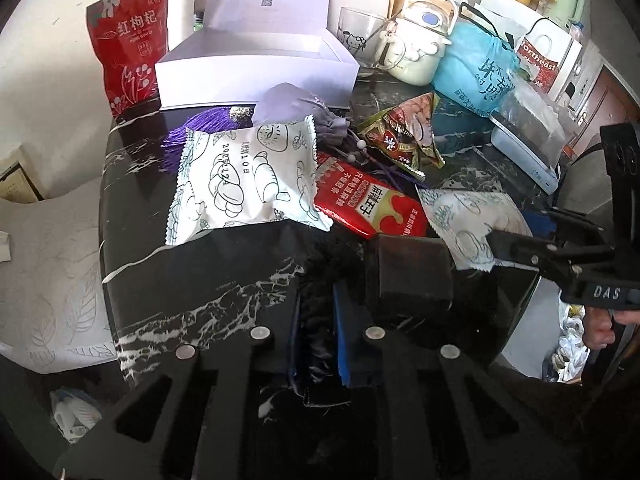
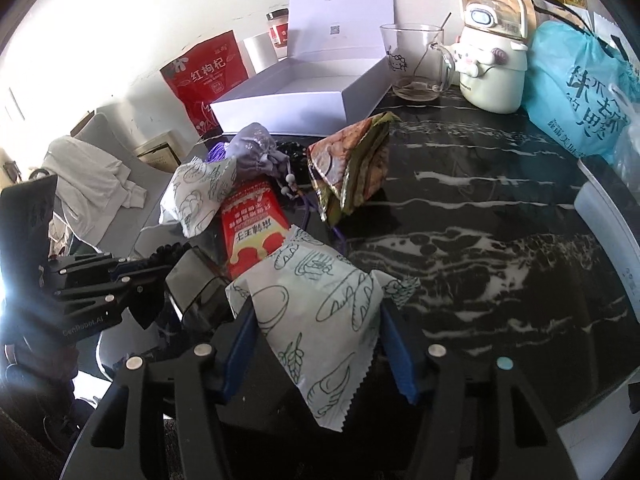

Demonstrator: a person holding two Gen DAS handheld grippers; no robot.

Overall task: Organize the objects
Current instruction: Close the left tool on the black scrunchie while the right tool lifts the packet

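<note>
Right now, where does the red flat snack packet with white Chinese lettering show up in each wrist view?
Left wrist view: the red flat snack packet with white lettering lies just right of centre, partly under the white bread-print packet.
Right wrist view: it sits left of centre, just beyond the bread-print packet held in the right claw.
Shared landmark: the open white cardboard box behind it.

I read 红枸杞 on the red pouch (image 1: 127, 46) left of the white box (image 1: 256, 68). "DAS" marks the right gripper (image 1: 494, 246), "Northeast" a paper bag (image 1: 540, 66) right of that box.
</note>
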